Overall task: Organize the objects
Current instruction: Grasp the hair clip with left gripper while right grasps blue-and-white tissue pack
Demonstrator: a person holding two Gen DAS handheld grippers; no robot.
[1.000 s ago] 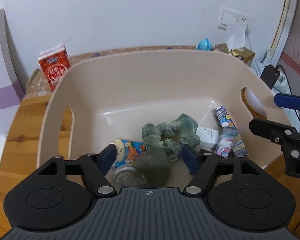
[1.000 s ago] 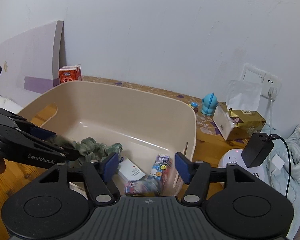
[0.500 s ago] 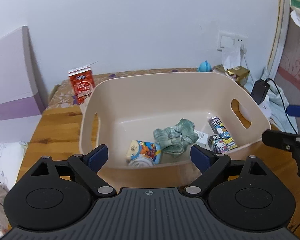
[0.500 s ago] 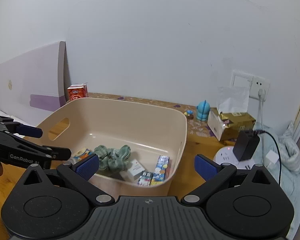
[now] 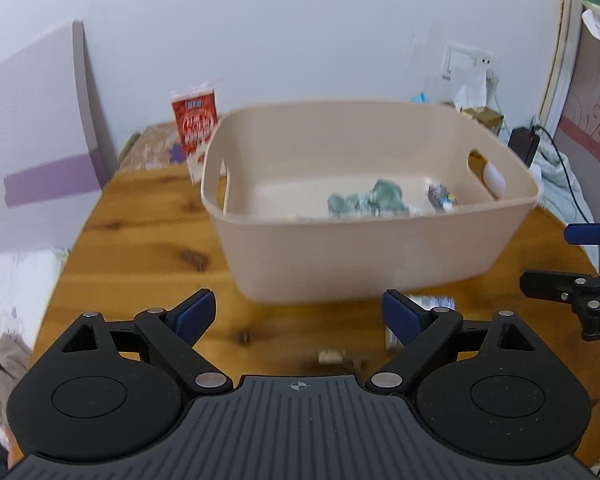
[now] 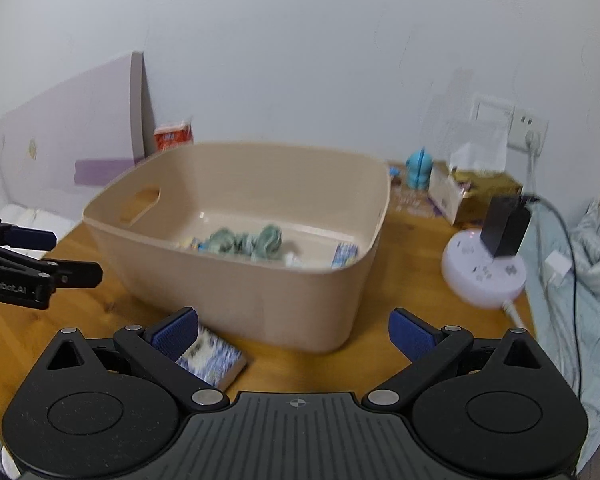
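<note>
Pulling back from the beige bin [image 5: 364, 256], both grippers now hang above the wooden table [image 5: 140, 248] in front of it, where half a second ago they were close over its rim and a second ago reached down inside. The left gripper [image 5: 298, 314] has its jaws spread wide with nothing between them. The right gripper [image 6: 294, 334] is just as wide and also empty.

Inside the bin, the green checked cloth [image 6: 246, 242] lies bunched on the floor near the middle. A small colourful packet [image 6: 345, 255] sits by the bin's right wall, blurred, and another pale item beside the cloth is too smeared to name.

On the table just in front of the bin lies a flat blue-and-white packet [image 6: 214, 358], partly hidden behind the right gripper's left finger; the left wrist view shows it behind that gripper's right finger.

Behind the bin's left corner a red carton [image 5: 194, 126] stands upright. To the right are a small blue figurine [image 6: 419, 168], a gold tissue box [image 6: 476, 196], and a round white power strip [image 6: 482, 274] with a black adapter [image 6: 504, 230] plugged in.
</note>
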